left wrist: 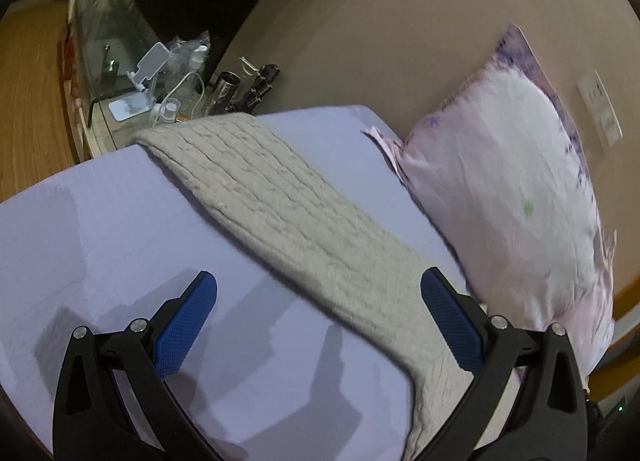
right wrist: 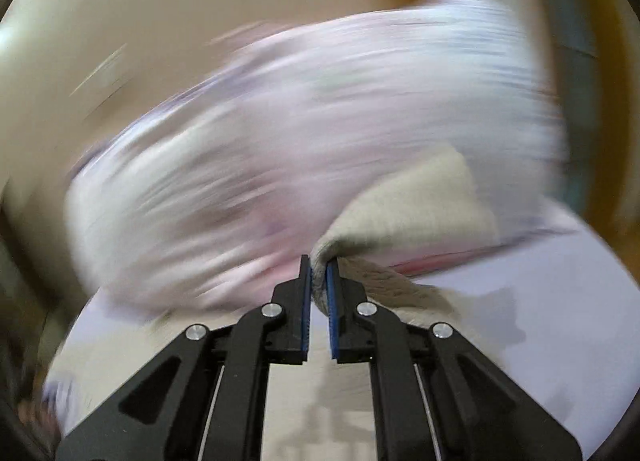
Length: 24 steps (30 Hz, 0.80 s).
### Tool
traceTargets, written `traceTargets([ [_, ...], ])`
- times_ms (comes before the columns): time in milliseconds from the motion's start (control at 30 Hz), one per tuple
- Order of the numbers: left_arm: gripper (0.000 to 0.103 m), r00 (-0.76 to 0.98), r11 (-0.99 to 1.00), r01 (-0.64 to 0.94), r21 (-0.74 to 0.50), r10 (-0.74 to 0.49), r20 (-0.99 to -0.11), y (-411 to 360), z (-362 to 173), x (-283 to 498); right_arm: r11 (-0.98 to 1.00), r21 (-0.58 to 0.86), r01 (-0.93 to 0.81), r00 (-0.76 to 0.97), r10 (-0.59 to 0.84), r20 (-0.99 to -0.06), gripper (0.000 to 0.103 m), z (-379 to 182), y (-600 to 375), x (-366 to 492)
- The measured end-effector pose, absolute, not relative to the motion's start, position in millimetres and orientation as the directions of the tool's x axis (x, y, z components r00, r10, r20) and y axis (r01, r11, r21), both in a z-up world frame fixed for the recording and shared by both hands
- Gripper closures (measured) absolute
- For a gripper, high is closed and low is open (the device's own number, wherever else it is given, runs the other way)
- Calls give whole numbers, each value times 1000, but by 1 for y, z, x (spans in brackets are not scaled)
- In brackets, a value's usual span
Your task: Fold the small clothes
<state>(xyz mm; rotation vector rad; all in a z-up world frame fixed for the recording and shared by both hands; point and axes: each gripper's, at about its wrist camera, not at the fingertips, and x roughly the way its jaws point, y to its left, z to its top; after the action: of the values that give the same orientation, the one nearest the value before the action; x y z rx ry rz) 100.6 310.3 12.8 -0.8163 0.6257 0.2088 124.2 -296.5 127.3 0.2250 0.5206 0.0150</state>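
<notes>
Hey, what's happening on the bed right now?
A person is folding a beige knit garment spread on a lavender sheet. The right tool is shut on a bunched edge of it beside the pink pillow. The left tool hangs open above the cloth, gripping nothing.

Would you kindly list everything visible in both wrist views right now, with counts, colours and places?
knitted garment: one, beige-grey, laid diagonally across the bed; one edge lifted in the right view.
bed sheet: one, pale lilac, under the garment.
pillow: one, white-pink with purple print, against the wall beside the garment.
bedside clutter: count unclear, white cables, clear plastic, dark metal items, beyond the bed's far edge.
wall socket: one, white, on the beige wall above the pillow.
left tongs: black with blue pads, open above sheet and garment.
right tongs: black with blue pads, shut on the garment.
</notes>
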Motion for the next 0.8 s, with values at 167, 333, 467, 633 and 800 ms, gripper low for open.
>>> traceTargets([
  [167,1,813,617,-423,-663,-63,-578,320,12,102,927,182,-328,582,350,-734,79,51,-132,149],
  [333,1,811,539,-460,-706,-68,-581,338,11,106,932,189,-310,618,349,-705,34,50,-140,141],
  [467,9,813,481,-491,-726,-46,-580,358,8,113,948,220,-229,679,318,-662,28,67,-185,129],
  [633,28,814,408,-516,-753,-41,-580,378,5,120,950,269,-156,693,300,-655,28,66,-222,120],
  [800,84,785,289,-572,-767,-79,-615,405,-9,128,939,315,-141,713,317,-625,26,68,-241,115],
])
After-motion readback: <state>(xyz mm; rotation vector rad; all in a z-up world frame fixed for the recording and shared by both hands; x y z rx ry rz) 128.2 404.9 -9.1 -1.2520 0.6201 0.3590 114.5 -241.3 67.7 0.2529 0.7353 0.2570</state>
